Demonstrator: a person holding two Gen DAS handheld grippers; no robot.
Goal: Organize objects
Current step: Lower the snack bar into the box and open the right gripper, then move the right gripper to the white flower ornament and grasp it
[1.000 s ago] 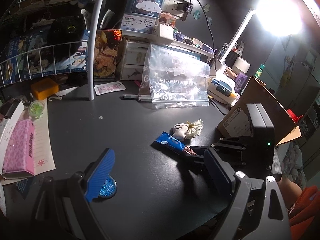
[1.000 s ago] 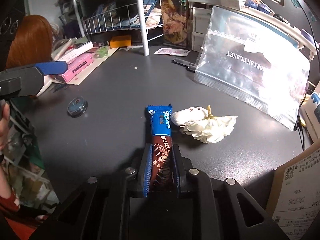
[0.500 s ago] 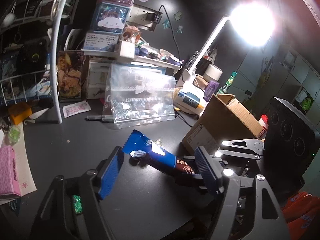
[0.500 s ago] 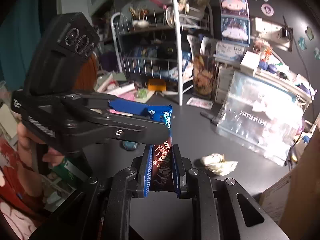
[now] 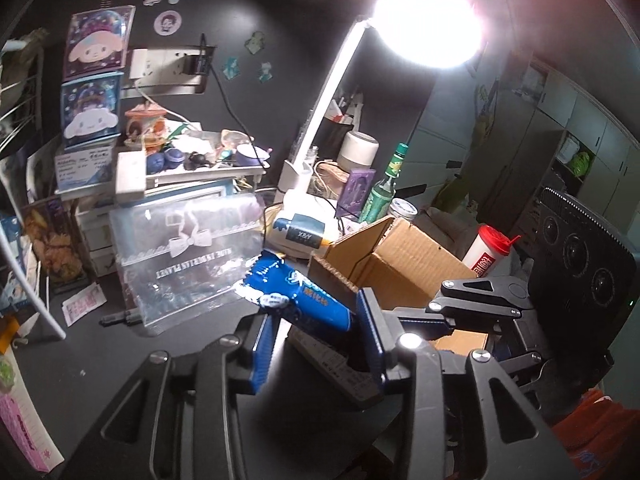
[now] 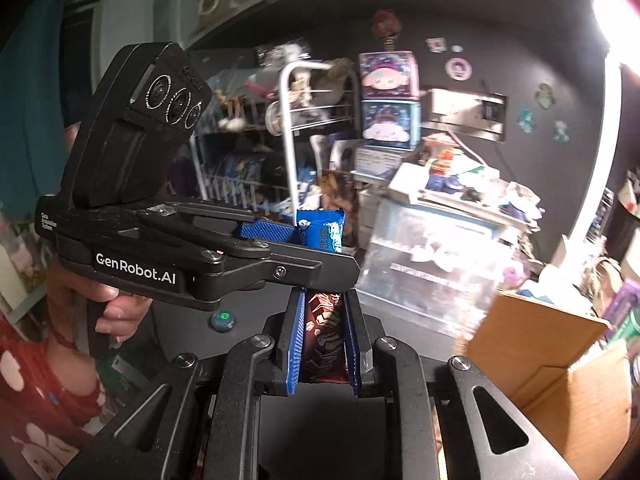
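R gripper point(image 6: 323, 342) has its fingers clamped on the brown end of the snack bar point(image 6: 325, 322), held up in the air above the dark counter point(image 5: 120, 344). L gripper point(image 5: 316, 344) comes in from the side w/ its fingers narrow, just been closing, around the bar's blue end point(image 5: 298, 294); can't tell if the pads press it yet. A hand point(image 6: 108, 300) grips the L gripper's handle. Cardboard box point(image 5: 404, 264) sits open just right of the bar, clear zip bag point(image 5: 192, 256) stands behind it, desk lamp point(image 5: 428, 24) glares above the box.
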